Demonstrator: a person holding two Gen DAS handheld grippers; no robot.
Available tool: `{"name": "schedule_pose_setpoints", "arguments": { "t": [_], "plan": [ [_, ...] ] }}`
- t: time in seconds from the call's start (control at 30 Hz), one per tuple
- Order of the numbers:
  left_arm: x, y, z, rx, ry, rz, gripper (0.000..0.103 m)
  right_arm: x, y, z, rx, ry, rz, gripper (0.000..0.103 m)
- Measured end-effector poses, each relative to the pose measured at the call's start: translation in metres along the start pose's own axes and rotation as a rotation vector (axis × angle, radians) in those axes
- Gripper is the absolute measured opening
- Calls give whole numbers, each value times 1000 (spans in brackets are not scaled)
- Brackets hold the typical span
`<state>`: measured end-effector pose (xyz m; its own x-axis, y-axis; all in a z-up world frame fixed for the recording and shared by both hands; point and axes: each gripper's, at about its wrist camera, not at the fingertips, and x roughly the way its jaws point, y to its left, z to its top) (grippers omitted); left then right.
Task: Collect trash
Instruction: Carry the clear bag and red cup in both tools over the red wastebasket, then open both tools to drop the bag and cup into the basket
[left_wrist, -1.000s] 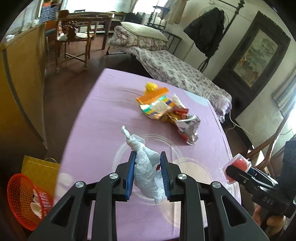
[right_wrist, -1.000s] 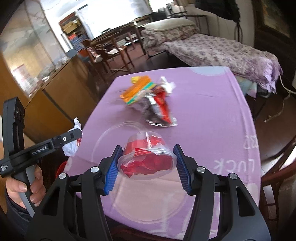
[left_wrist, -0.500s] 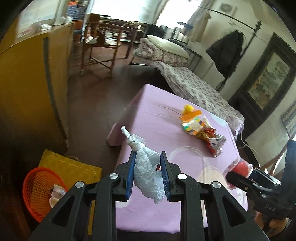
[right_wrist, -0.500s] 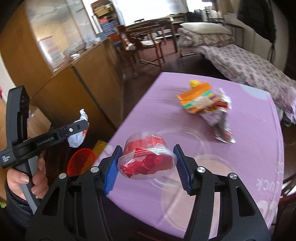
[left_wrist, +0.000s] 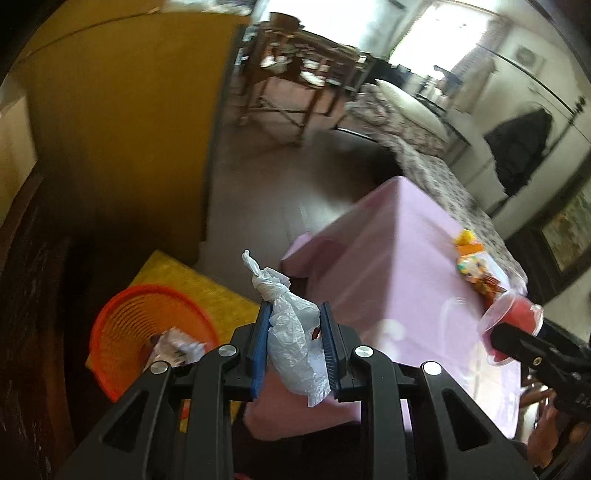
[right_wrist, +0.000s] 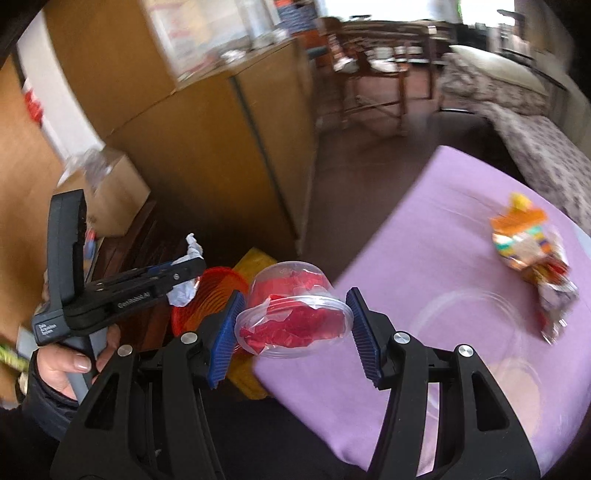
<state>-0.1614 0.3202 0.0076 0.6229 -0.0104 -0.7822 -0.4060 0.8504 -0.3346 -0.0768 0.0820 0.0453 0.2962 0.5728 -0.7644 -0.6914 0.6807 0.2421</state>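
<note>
Your left gripper (left_wrist: 294, 345) clamps a crumpled white plastic bag (left_wrist: 295, 343), the orange basket (left_wrist: 147, 332) below to its left, while your right gripper (right_wrist: 293, 332) grips 1 clear cup of red scraps (right_wrist: 291, 317)

A basket (left_wrist: 147, 328) is set on the floor left of the table (left_wrist: 388, 277), against a flat bag (left_wrist: 192, 280), with crumpled scraps (left_wrist: 177, 349) in it. Snack wrappers (right_wrist: 532, 254) are piled on the table's far side. A cabinet (right_wrist: 221, 147) stands behind the basket.
</note>
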Motion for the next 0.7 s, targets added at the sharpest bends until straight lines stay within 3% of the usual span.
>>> {"name": "schedule_pose_setpoints", "arguments": {
  "t": [0.33, 0.7],
  "plan": [
    [14, 108, -25, -165, 73, 126, 26, 86, 88, 29, -128, 182, 121, 56],
    [58, 157, -44, -264, 167, 181, 26, 183, 128, 25, -93, 370, 157, 56]
  ]
}}
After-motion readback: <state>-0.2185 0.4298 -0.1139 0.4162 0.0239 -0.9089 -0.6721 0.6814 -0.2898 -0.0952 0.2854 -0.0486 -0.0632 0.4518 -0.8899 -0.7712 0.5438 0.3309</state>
